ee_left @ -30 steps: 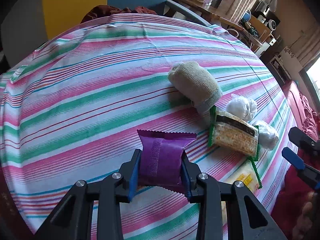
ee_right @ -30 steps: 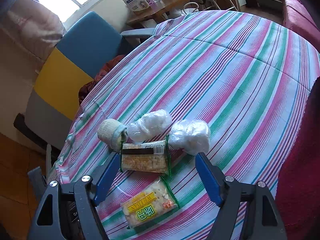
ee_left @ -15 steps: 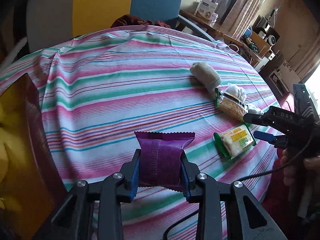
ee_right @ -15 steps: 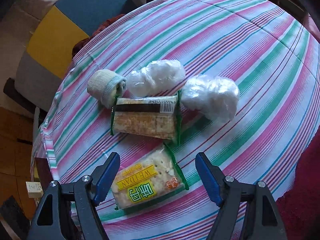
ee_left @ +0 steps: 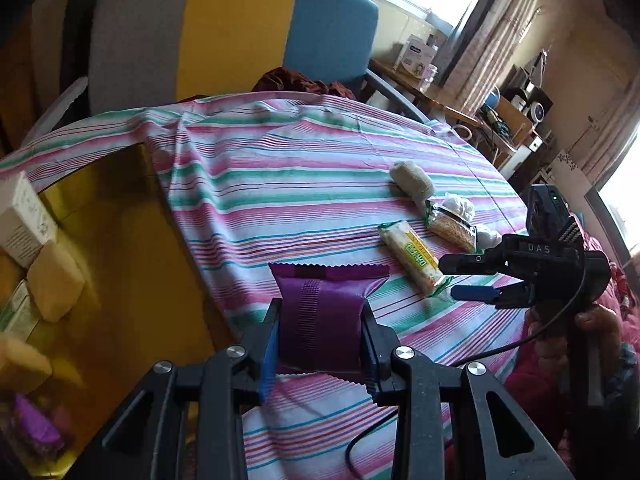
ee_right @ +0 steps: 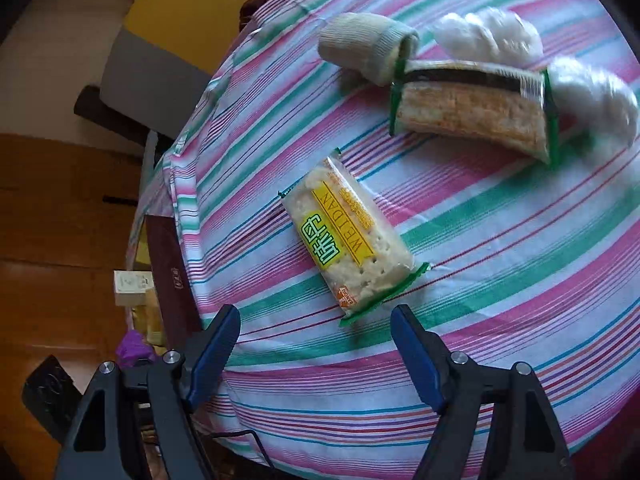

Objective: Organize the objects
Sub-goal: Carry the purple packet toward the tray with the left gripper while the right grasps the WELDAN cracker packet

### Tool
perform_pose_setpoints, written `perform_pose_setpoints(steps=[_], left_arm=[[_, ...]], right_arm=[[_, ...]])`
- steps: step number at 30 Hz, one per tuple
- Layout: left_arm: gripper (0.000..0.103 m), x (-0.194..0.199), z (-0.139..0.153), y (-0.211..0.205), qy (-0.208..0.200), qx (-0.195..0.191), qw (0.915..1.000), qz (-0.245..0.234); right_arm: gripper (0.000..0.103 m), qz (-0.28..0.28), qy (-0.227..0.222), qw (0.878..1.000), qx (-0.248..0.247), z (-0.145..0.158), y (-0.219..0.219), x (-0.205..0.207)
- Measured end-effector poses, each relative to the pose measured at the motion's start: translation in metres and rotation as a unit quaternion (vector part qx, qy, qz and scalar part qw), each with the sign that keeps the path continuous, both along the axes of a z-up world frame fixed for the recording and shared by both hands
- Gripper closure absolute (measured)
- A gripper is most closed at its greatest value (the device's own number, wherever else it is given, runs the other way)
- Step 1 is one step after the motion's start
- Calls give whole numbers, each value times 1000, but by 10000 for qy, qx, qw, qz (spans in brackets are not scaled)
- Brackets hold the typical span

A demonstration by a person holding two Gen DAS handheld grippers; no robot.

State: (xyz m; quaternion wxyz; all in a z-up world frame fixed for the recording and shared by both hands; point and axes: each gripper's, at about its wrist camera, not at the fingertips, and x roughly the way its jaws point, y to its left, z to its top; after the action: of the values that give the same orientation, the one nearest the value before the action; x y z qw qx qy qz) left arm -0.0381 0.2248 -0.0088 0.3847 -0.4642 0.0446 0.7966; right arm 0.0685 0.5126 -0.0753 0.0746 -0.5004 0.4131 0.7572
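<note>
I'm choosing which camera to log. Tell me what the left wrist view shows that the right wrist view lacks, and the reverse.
Only left wrist: the purple foil snack packet clamped in the left gripper, and the right gripper from outside. Only right wrist: the right gripper's open jaws from behind, with nothing between them. Both: the yellow-labelled cracker packet, rolled beige sock and striped tablecloth.

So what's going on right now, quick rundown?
Left gripper shut on purple packet. Right gripper open, near yellow cracker pack. Nothing between them.
</note>
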Motion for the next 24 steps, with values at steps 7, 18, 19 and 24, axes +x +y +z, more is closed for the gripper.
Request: perform_pose_setpoints(steps=[7,18,19,24], left_arm=[[68,-10,-1,-68,-44,100,9979,638],[68,-27,-2,-183,-76,196,9789,2032],[68,-29,-2,-191,-62,194,9765,2146],[68,-46,-3,-197,-119,217,9728,2302]], right_arm=[[24,707,-311,9760,2038,15,-17,-34],[55,1266,-827,9484,2786,-19,-30,-68],[55,1304,-828,9464,2838,-20,-32,-68],[55,1333,-839,9457,2844,-21,-30,-67]])
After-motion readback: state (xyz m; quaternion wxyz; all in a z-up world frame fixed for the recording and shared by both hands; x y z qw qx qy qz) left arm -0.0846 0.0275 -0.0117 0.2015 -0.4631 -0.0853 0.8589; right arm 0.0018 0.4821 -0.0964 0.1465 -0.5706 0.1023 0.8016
